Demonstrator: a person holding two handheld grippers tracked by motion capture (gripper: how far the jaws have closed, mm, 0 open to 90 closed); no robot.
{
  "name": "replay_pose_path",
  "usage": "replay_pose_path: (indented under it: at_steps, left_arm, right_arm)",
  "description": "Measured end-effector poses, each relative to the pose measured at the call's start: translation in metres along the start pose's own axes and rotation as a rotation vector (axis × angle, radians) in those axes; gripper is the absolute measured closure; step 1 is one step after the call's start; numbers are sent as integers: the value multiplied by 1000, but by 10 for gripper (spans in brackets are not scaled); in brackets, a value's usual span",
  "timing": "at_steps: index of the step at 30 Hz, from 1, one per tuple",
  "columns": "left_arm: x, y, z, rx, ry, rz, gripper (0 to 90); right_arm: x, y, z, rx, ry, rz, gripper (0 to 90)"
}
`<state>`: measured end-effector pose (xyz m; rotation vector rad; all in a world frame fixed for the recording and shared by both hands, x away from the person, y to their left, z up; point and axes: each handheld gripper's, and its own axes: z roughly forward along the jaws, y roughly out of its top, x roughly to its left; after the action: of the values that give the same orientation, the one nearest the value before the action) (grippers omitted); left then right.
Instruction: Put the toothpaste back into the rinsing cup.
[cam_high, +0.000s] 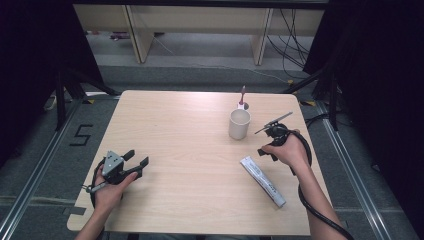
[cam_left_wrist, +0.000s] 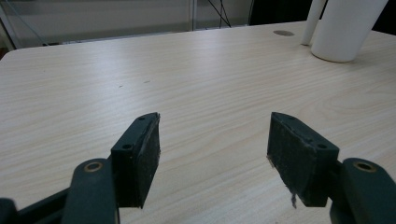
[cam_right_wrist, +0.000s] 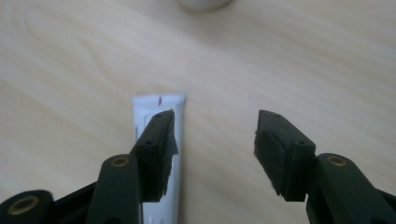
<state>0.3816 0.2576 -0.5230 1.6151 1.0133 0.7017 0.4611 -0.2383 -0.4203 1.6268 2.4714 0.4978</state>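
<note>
The right gripper hangs over the table with its jaws spread wide and nothing between them. In the right gripper view the white toothpaste tube lies flat on the wood below, its crimped flat end pointing away from the camera; one jaw overlaps the tube's edge in the picture, while the gap between the jaws sits over bare wood beside the tube. Whether that jaw touches the tube cannot be told.

In the high view the same toothpaste tube lies slantwise near the table's right front, just beside the person's right hand, and the right gripper points down toward the tube's upper end.

The left gripper rests low near the table's left front, held in the left hand, well apart from the tube. Its jaws are also wide apart and empty; the left gripper view shows the left gripper over bare wood.

Counted: one tube, one white cup, one toothbrush standing upright just behind the cup, two grippers.

The high view shows the toothbrush's pink head and both hands; the left gripper view shows the cup from the side with a white stem just beside it, and a small grey disc set in the tabletop. The right gripper view gives the tube's printed face close up, though the print is too blurred to read.
</note>
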Motion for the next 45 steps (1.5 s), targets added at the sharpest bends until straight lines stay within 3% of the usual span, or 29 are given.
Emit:
replay_pose_path:
  at_steps: [1, 2, 3, 4, 5, 6, 8, 10, 14, 15, 16, 18, 31, 33, 35, 40, 41, 43, 44, 45]
  left_arm:
    - [0, 0, 0, -2, -1, -3, 345]
    - [1, 0, 0, -3, -1, -4, 345]
    - [0, 0, 0, -2, 1, -4, 344]
    - [0, 0, 0, -2, 1, -4, 344]
    - [0, 0, 0, 4, 5, -3, 344]
    - [-1, 0, -1, 13, 11, 5, 344]
    - [-2, 1, 0, 17, 12, 12, 344]
    - [-3, 1, 0, 18, 12, 13, 345]
    - [-3, 0, 0, 8, 11, 12, 344]
    - [-3, 0, -1, 14, 14, 12, 344]
    - [-3, 0, -1, 15, 12, 13, 344]
    - [-3, 0, 0, 8, 4, 16, 344]
    - [-3, 0, -1, 17, 9, 11, 344]
    - [-3, 0, -1, 18, 9, 11, 344]
    - [-4, 0, -1, 18, 9, 12, 344]
    - [-4, 0, -1, 19, 11, 9, 344]
    - [-4, 0, -1, 18, 10, 9, 344]
    - [-4, 0, -1, 19, 10, 10, 344]
    - [-4, 0, -1, 20, 9, 9, 345]
    - [-4, 0, -1, 19, 9, 10, 344]
  right_arm:
    - [2, -5, 0, 47, 10, -20, 497]
    - [2, -5, 0, 47, 10, -20, 497]
    - [6, -11, 1, 97, 32, -30, 503]
    - [6, -11, 1, 97, 32, -30, 503]
    - [5, -13, 2, 121, 40, -77, 508]
    - [8, -16, 3, 142, 39, -65, 511]
    - [11, -20, 4, 182, 46, -89, 514]
    - [14, -25, 5, 211, 55, -91, 516]
    - [18, -32, 10, 257, 66, -139, 515]
    - [17, -33, 12, 246, 72, -184, 513]
    - [21, -33, 12, 273, 75, -154, 511]
    - [23, -32, 15, 272, 83, -197, 511]
    - [32, -20, 41, 361, 48, -214, 500]
    - [31, -19, 44, 360, 29, -236, 500]
    - [33, -18, 46, 373, 39, -207, 503]
    - [32, -16, 51, 391, -5, -219, 511]
    - [34, -15, 51, 414, -6, -187, 513]
    - [34, -14, 53, 414, -6, -199, 518]
    - [37, -14, 54, 422, -18, -176, 521]
    - [36, -13, 55, 417, -7, -197, 525]
